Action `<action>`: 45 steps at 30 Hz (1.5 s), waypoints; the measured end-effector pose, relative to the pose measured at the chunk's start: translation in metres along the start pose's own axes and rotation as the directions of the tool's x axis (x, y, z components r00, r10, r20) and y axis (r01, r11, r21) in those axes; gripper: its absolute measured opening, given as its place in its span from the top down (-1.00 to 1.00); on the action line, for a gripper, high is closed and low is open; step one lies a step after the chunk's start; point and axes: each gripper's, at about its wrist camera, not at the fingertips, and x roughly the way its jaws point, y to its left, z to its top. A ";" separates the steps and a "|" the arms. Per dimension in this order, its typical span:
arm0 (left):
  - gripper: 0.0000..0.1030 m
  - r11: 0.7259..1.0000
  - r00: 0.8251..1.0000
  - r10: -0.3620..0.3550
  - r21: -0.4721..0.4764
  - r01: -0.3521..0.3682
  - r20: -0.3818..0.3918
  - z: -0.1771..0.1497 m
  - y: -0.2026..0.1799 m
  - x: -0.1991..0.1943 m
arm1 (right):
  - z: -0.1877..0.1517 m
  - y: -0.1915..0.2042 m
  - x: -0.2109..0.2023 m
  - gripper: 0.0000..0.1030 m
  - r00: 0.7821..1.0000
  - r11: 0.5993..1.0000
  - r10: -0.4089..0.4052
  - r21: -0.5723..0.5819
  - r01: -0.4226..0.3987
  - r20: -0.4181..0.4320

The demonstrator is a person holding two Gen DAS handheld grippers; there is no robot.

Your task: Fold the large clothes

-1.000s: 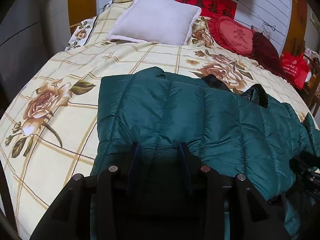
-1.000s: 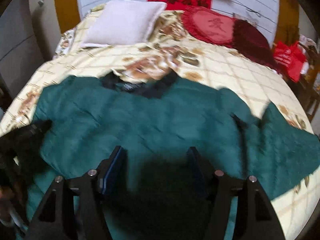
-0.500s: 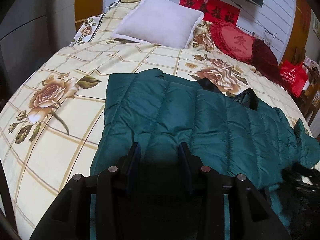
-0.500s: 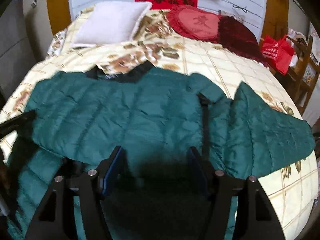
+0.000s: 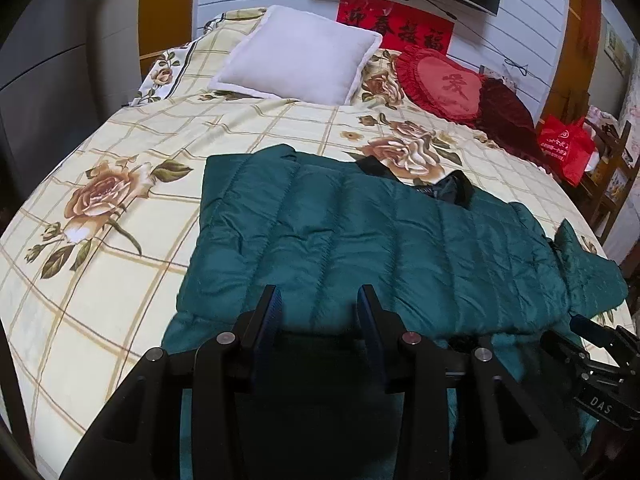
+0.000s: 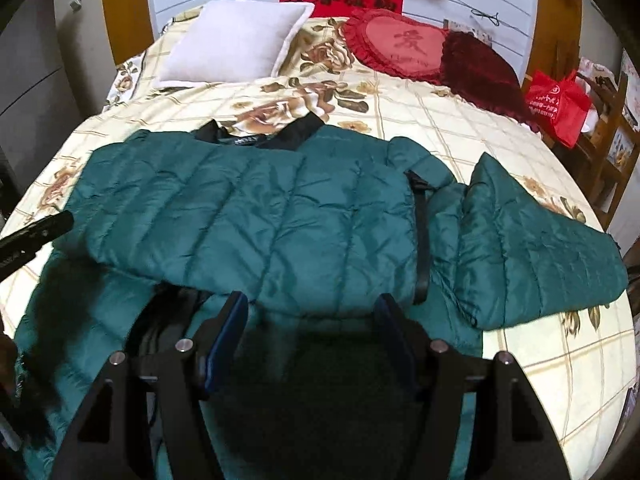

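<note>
Two grippers hang over the near edge of the bed: the left gripper [image 5: 320,300] and the right gripper [image 6: 312,308] both stand with jaws apart, gripping nothing. Beyond them the green padded jacket [image 6: 260,216] lies spread across the floral bedspread [image 5: 120,140], one sleeve [image 6: 540,248] stretched right.

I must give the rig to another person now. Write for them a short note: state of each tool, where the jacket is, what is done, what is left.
Left tool: open, holding nothing, above the near left part of the jacket.
Right tool: open, holding nothing, above the near middle.
Green padded jacket: lies spread across the floral bedspread, dark collar toward the pillows. One part is folded over the body; the near hem hangs toward the bed edge.
Done: that first fold.
Left: the sleeve on the right side lies spread out; probably fold it in, then fold the body smaller.
</note>
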 end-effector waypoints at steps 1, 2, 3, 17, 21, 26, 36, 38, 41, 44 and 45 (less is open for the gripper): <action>-0.05 1.000 1.000 -0.001 0.002 0.001 -0.002 -0.002 -0.001 -0.002 | -0.002 0.001 -0.004 -0.34 1.000 1.000 0.005 0.003 -0.005 0.002; -0.05 1.000 1.000 -0.002 0.005 0.002 -0.003 -0.004 -0.003 -0.004 | -0.004 0.002 -0.006 -0.35 1.000 1.000 0.007 0.003 -0.007 0.004; -0.05 1.000 1.000 -0.003 0.007 0.003 -0.003 -0.006 -0.004 -0.005 | -0.006 0.002 -0.009 -0.35 1.000 1.000 0.009 0.004 -0.009 0.005; -0.05 0.999 1.000 -0.008 0.051 0.007 0.012 -0.025 -0.025 -0.024 | -0.023 -0.005 -0.029 -0.40 1.000 0.999 0.014 0.029 -0.014 0.011; -0.05 0.998 1.000 -0.014 0.056 0.014 0.007 -0.027 -0.031 -0.024 | -0.025 -0.009 -0.030 -0.40 1.000 0.999 0.012 0.036 -0.013 0.011; -0.05 0.997 1.000 -0.011 0.072 0.010 0.008 -0.023 -0.041 -0.020 | -0.028 -0.020 -0.028 -0.41 1.000 0.999 0.000 0.051 0.000 0.002; -0.05 0.997 0.999 0.023 0.068 -0.021 -0.023 0.001 -0.058 0.023 | -0.019 -0.083 -0.030 -0.42 0.997 0.990 -0.078 0.115 0.077 0.004; -0.05 0.997 0.999 0.039 0.072 -0.036 -0.031 0.003 -0.061 0.034 | -0.017 -0.101 -0.028 -0.42 0.994 0.985 -0.108 0.133 0.107 -0.001; -0.05 0.997 0.998 0.048 0.071 -0.045 -0.045 0.000 -0.062 0.047 | -0.014 -0.129 -0.027 -0.42 0.988 0.976 -0.152 0.156 0.151 -0.002; -0.05 0.998 0.998 0.036 0.054 -0.033 -0.050 -0.005 -0.059 0.054 | -0.010 -0.152 -0.028 -0.42 0.982 0.967 -0.187 0.176 0.184 0.000; -0.05 0.998 0.998 0.029 0.050 -0.027 -0.048 -0.006 -0.058 0.055 | -0.009 -0.159 -0.029 -0.42 0.980 0.964 -0.198 0.183 0.194 0.004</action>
